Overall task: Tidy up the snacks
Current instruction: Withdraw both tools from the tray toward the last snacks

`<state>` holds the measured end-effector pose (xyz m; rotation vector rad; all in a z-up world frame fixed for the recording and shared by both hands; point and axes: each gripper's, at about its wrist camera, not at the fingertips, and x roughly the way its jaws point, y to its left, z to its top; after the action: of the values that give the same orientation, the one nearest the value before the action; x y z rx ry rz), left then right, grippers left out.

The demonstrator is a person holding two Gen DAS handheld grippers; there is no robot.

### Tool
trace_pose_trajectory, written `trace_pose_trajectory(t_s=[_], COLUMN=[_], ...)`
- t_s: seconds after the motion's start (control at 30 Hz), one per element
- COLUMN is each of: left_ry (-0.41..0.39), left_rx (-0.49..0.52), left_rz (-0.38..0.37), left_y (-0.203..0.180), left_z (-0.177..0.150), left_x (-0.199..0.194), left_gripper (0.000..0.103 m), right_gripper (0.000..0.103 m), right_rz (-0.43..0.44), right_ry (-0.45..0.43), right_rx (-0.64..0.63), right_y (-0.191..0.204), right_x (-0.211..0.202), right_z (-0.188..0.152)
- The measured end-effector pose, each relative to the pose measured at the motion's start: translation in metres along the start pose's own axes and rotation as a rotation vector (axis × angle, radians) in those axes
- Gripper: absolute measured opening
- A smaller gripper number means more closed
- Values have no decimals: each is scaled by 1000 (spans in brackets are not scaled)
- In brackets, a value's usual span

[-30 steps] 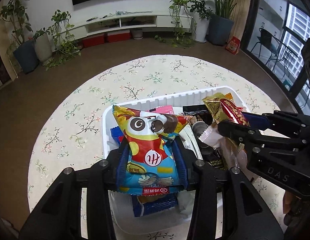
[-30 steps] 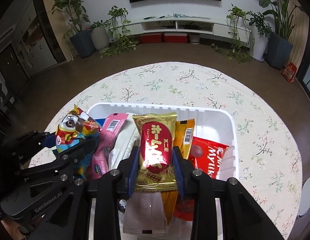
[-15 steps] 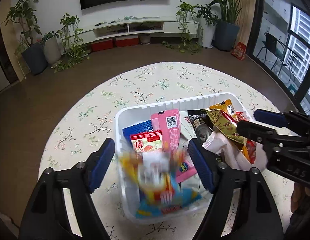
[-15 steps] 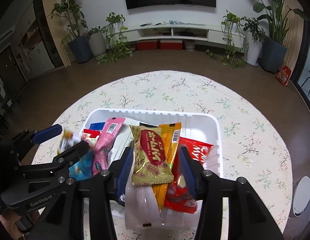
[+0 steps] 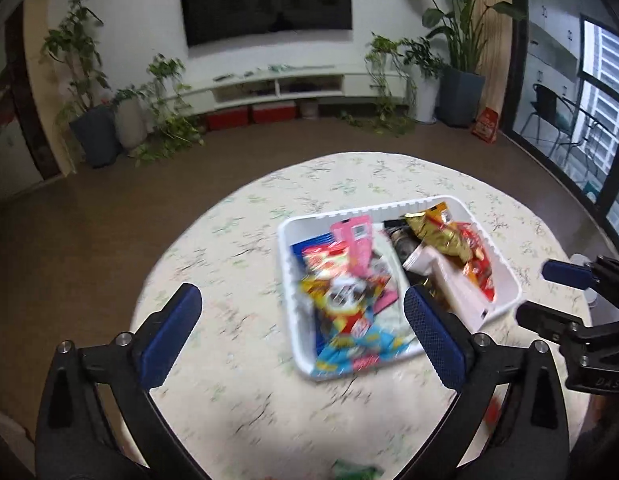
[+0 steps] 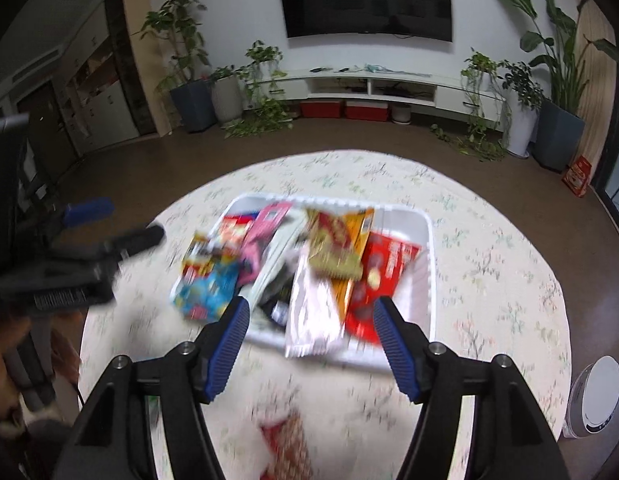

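Floral table (image 5: 237,380), snacks (image 5: 351,316) (motion-blurred)

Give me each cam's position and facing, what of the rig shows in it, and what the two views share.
Left wrist: above the table's near left, looking forward and down at the white bin; own open left gripper frames it, right gripper at right edge.
Right wrist: near side, facing the bin; own open right gripper below, left gripper at left.
Shared: bin of snacks, floral table, TV wall.
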<state>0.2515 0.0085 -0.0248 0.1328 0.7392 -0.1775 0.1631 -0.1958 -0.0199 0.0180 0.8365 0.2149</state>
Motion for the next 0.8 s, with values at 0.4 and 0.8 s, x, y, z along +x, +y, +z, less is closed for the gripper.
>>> trace_pose_trajectory(t_s=[0.4, 0.8], left_ry=[246, 278], left_rx=[192, 161], left_rz=[24, 8], left_y=[-21, -14], left_z=[-128, -133], left_x=[-22, -20], left_gripper=[103, 103], right_gripper=[66, 57], right_rz=[27, 15], right_ry=[87, 178], right_rx=[-19, -62], right_y=[13, 21], right_x=[-5, 21], right_z=[-73, -89])
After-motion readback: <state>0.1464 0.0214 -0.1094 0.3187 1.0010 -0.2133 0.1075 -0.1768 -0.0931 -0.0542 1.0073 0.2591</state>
